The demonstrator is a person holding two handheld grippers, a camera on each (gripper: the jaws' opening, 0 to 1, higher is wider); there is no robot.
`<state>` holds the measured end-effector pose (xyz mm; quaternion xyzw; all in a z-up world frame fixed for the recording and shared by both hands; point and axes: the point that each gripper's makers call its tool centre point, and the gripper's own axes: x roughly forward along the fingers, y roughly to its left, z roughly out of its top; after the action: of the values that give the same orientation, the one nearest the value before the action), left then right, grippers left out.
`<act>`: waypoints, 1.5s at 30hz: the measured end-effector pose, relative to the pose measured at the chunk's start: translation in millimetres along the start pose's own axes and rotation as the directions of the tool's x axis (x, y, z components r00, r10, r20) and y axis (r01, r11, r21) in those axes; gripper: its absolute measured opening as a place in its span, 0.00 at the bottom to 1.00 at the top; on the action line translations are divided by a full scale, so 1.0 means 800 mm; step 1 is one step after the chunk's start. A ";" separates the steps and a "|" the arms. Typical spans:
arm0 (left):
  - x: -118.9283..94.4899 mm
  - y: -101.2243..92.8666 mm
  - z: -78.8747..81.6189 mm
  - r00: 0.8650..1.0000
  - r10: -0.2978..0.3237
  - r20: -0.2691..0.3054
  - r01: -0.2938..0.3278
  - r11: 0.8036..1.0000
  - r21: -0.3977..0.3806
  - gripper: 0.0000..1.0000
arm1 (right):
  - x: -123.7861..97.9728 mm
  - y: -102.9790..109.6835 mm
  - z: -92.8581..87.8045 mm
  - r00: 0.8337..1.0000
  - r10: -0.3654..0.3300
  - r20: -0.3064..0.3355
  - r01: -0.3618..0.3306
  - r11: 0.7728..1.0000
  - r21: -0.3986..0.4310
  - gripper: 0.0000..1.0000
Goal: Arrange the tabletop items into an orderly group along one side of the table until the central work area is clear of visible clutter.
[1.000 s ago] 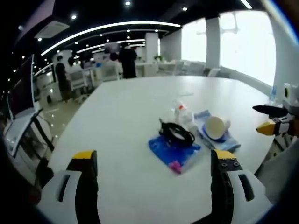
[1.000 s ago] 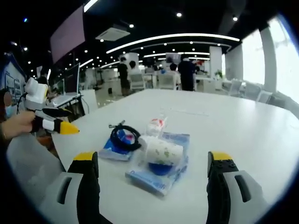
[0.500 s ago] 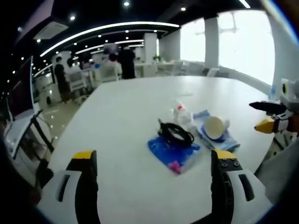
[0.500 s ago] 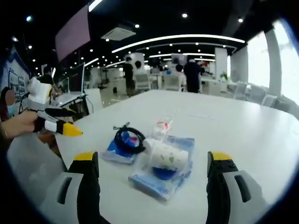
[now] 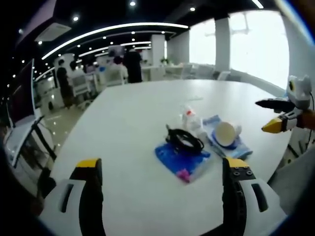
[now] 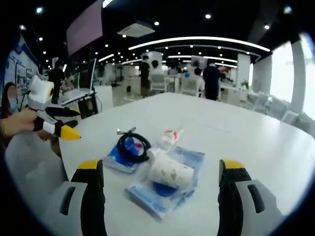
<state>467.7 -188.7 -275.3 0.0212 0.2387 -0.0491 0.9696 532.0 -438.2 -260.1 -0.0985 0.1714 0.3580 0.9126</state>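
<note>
A small heap of items lies mid-table on the white table (image 5: 133, 103). A black coiled cable (image 5: 184, 140) rests on a blue packet (image 5: 179, 160). Beside it a paper cup (image 5: 226, 133) lies on its side on a clear blue-printed bag (image 5: 236, 149), with a small wrapped item (image 5: 189, 118) behind. My left gripper (image 5: 162, 166) is open, short of the heap and above the table. In the right gripper view the cup (image 6: 170, 172), cable (image 6: 132, 146) and bag (image 6: 147, 196) lie ahead of my open right gripper (image 6: 160, 166). The left gripper (image 6: 59, 123) hangs off the table's left edge.
The right gripper (image 5: 275, 115) hovers beyond the table's right edge. A hand (image 6: 15, 125) holds the left gripper. People (image 5: 133, 61) stand among desks and chairs behind the table. A monitor (image 5: 24, 93) is on the left. The far table surface (image 6: 236, 132) is bare.
The right gripper has risen and drifted a little inward over the table edge, so its view has shifted. The heap of items has not moved. Both grippers stay open.
</note>
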 end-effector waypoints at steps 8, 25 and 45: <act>0.003 -0.001 -0.002 1.000 -0.006 -0.010 0.006 1.000 -0.007 0.99 | 0.012 -0.012 -0.006 0.999 0.027 -0.028 -0.027 1.000 -0.004 0.97; 0.004 -0.002 -0.006 1.000 -0.010 -0.024 0.010 1.000 -0.008 0.98 | 0.040 -0.017 -0.022 0.992 0.114 -0.056 -0.113 0.994 0.005 0.99; 0.007 -0.001 -0.012 0.999 -0.004 -0.047 0.003 1.000 -0.004 0.98 | 0.069 -0.006 -0.042 0.945 0.317 -0.084 -0.323 0.944 -0.072 0.99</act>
<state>467.9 -189.6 -286.4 0.0198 0.2615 -0.0498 0.9637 564.7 -417.8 -312.0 -0.1207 0.2024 0.5045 0.8307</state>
